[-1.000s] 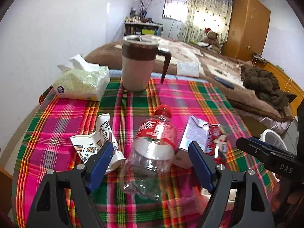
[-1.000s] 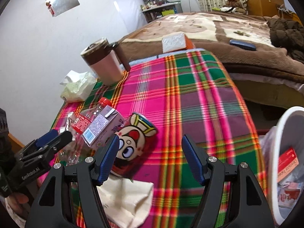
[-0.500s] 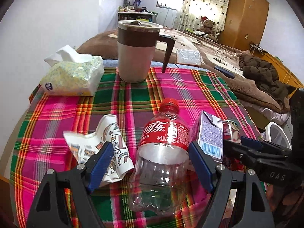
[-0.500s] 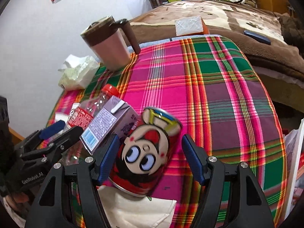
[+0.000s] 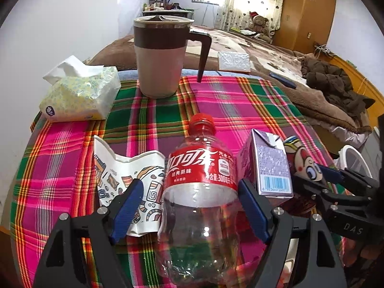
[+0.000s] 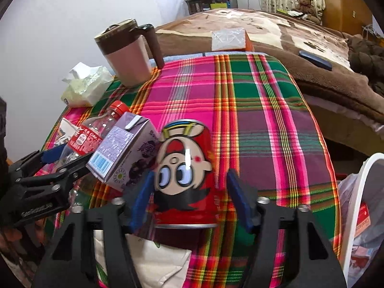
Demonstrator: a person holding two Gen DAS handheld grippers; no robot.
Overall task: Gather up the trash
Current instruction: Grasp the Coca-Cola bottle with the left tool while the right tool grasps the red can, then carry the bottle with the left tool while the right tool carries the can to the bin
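Both grippers have come closer to their targets. The left gripper (image 5: 189, 206) is closing around the bottle (image 5: 199, 192), lower centre, pads not quite touching. The right gripper (image 6: 192, 199) is closing on the can (image 6: 183, 175), lower centre, a gap at its right pad.

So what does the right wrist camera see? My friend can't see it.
The right tool is closing around a red cartoon-face drink can lying on a pink-and-green plaid tablecloth. A purple drink carton lies beside it.
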